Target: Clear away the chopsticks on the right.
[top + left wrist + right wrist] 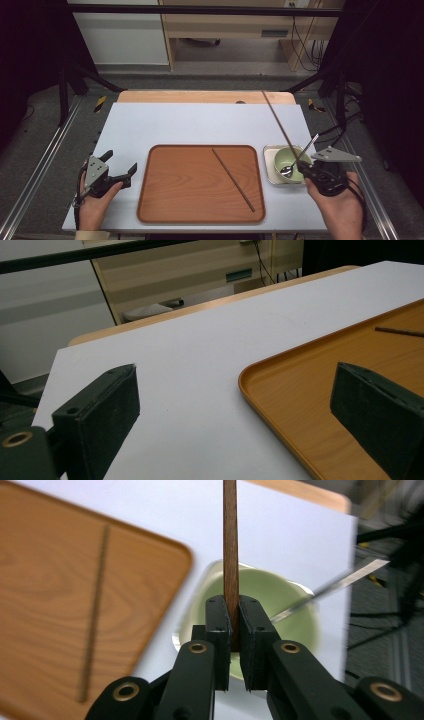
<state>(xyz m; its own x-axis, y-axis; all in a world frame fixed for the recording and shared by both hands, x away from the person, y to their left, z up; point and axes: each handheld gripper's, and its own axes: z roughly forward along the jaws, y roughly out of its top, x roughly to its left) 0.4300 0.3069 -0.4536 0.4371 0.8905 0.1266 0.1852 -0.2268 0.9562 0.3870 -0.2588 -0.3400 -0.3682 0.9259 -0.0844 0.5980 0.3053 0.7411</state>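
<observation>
**One chopstick lifted, its partner on the tray**

The held chopstick (230,555) stands clamped between the jaws of the right gripper (303,170), its shaft slanting up and away over the table's far right part. Just below it sits a green bowl (287,159) on a small square dish (268,172), with a metal spoon (299,159) resting inside, handle leaning out to the right. The second chopstick (233,180) lies diagonally on the wooden tray (165,200), well apart from the bowl. The left gripper (120,172) rests on the white table (200,125) beside the tray's left edge, jaws spread wide around nothing.
</observation>
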